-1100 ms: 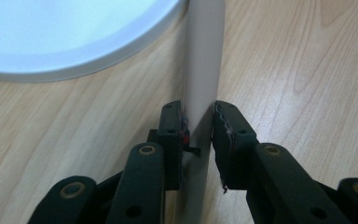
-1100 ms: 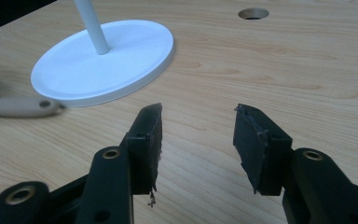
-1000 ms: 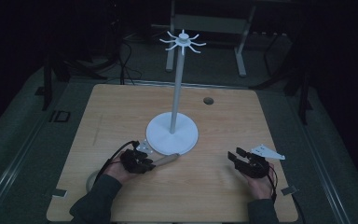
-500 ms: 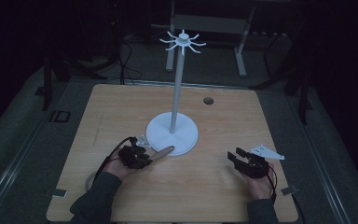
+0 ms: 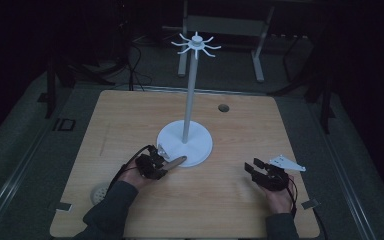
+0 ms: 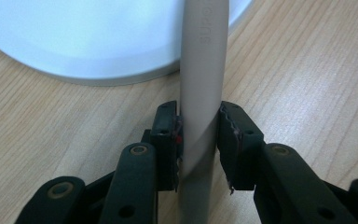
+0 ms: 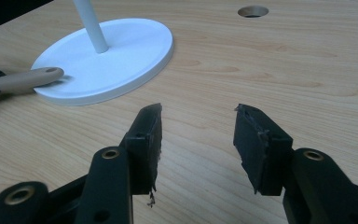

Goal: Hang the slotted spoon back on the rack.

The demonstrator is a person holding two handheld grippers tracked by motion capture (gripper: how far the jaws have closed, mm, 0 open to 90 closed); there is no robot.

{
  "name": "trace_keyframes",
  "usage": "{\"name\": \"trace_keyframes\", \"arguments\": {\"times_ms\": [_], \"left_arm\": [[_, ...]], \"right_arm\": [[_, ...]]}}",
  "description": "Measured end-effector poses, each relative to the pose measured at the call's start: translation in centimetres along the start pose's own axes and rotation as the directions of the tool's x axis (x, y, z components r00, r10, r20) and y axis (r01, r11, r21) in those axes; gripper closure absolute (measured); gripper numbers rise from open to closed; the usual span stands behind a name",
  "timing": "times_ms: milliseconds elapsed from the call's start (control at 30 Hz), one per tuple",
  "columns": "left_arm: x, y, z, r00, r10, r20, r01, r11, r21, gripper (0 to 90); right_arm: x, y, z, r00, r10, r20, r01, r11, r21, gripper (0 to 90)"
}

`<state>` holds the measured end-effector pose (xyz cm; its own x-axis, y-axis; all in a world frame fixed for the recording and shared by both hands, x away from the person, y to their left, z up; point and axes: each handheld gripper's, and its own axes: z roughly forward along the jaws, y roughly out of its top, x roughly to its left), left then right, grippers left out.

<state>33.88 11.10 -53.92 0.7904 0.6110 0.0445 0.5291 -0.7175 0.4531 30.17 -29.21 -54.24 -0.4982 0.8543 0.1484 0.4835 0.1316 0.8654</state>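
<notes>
Here, nearest the person in the high view, the right gripper (image 5: 259, 170) rests low over the desk (image 5: 230, 210) at about five o'clock from the desk's middle. In the right gripper view its fingers (image 7: 145, 140) stand wide apart with only bare wood between them, holding nothing.

At about eight o'clock from the middle sits the left gripper (image 5: 164, 161), with the person's left hand (image 5: 132, 176) behind it. Between its fingers (image 6: 165, 140) lies a beige handle (image 6: 200, 93), running away from the camera toward twelve o'clock in the left gripper view. The jaws have just been opening: the left pad still looks close against the handle, while a thin gap shows at the right pad, so the grip appears slack rather than pressing. The handle's far end, with a small hole in it, rests on the rim of the white stand base (image 5: 200, 150), as the right gripper view shows at its ten o'clock.

A little farther on, the round base sits at the desk's middle, and its thin white pole (image 5: 190, 90) rises upright to a crown of curved hooks (image 5: 196, 45). At one o'clock from the base, a round cable hole (image 5: 223, 107) is cut in the desk.
</notes>
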Motion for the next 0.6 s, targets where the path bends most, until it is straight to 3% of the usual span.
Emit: {"name": "trace_keyframes", "arguments": {"times_ms": [433,600], "left_arm": [[-0.43,0.08,0.43,0.9997,0.004,-0.025,-0.003,0.9998,0.020,69.9],[-0.15,-0.03,-0.10,0.9991,-0.020,-0.037,0.020,0.9997,-0.011,70.2]], "right_arm": [[-0.08,-0.01,0.01,1.0000,0.001,0.004,-0.001,1.0000,-0.001,50.4],[-0.12,-0.04,0.03,0.9999,0.003,0.011,-0.003,1.0000,0.001,50.4]]}}
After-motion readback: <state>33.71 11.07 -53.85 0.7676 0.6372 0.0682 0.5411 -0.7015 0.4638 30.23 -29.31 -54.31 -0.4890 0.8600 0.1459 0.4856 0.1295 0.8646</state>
